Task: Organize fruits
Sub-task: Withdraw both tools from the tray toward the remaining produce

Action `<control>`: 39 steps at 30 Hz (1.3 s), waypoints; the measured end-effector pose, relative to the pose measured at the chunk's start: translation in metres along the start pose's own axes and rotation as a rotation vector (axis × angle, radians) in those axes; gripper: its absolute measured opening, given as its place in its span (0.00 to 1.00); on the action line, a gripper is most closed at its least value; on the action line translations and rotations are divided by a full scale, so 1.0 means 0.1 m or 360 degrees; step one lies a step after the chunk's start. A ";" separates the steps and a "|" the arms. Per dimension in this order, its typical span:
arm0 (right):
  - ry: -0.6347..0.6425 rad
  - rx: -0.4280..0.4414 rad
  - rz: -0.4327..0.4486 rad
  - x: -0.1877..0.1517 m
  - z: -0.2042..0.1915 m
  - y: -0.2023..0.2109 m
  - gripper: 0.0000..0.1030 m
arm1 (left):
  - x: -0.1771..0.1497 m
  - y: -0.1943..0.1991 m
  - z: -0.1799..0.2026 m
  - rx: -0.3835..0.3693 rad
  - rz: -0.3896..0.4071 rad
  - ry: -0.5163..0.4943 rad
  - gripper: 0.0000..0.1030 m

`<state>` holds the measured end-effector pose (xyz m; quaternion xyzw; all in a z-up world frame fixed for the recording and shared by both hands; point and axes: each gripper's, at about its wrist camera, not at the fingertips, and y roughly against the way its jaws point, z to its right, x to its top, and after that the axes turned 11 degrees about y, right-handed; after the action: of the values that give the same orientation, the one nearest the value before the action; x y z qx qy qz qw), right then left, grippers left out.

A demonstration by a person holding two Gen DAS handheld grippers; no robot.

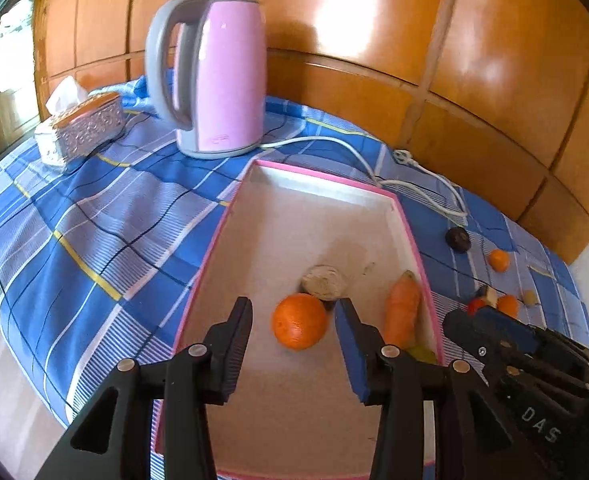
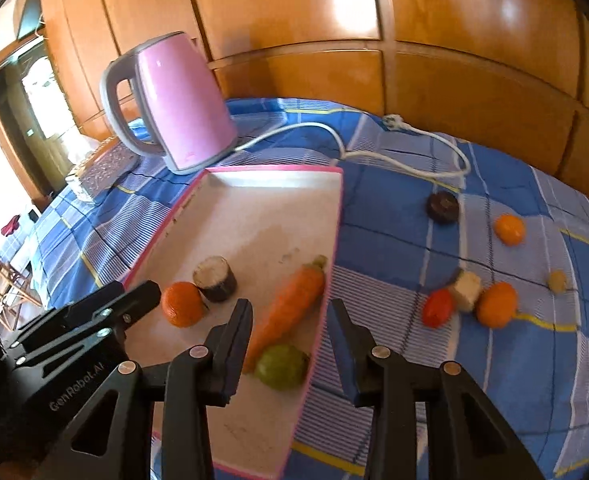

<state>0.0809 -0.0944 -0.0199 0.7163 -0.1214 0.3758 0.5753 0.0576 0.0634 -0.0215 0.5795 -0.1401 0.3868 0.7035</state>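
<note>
Both grippers [image 1: 294, 330] [image 2: 290, 328] gape empty; the right one hides part of the carrot [image 2: 290, 304].

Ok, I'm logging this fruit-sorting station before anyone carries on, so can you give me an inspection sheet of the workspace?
Surface: blue checked cloth, rumpled.
Job's things: pink-rimmed tray holds an orange, a carrot, a green fruit and a brown stump-like piece. Outside on the cloth: two small oranges, a red piece, a pale cube, a dark round piece, a small yellowish piece.
Clutter: pink kettle, tissue box.
Grippers: left gripper open around the orange, not touching; right gripper open, empty, over the tray's edge.
Cables: white kettle cord, unplugged, lying loose.
Surroundings: wooden panelled wall.
</note>
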 end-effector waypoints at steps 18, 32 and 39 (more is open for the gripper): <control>-0.0197 -0.0209 0.0015 -0.36 0.47 0.33 0.38 | -0.30 0.14 0.63 -0.0158 -0.0027 -0.0253 0.42; -0.0325 -0.0350 0.0004 -0.61 0.83 0.51 0.38 | -0.47 0.12 0.98 -0.0240 -0.0072 -0.0378 0.42; -0.0404 -0.0403 -0.0017 -0.76 1.03 0.55 0.38 | -0.52 0.09 1.12 -0.0271 -0.0087 -0.0440 0.42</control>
<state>0.0364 -0.2249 -0.0372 0.6804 -0.2355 0.2609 0.6430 0.0445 -0.0596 -0.0162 0.5692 -0.2520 0.2708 0.7343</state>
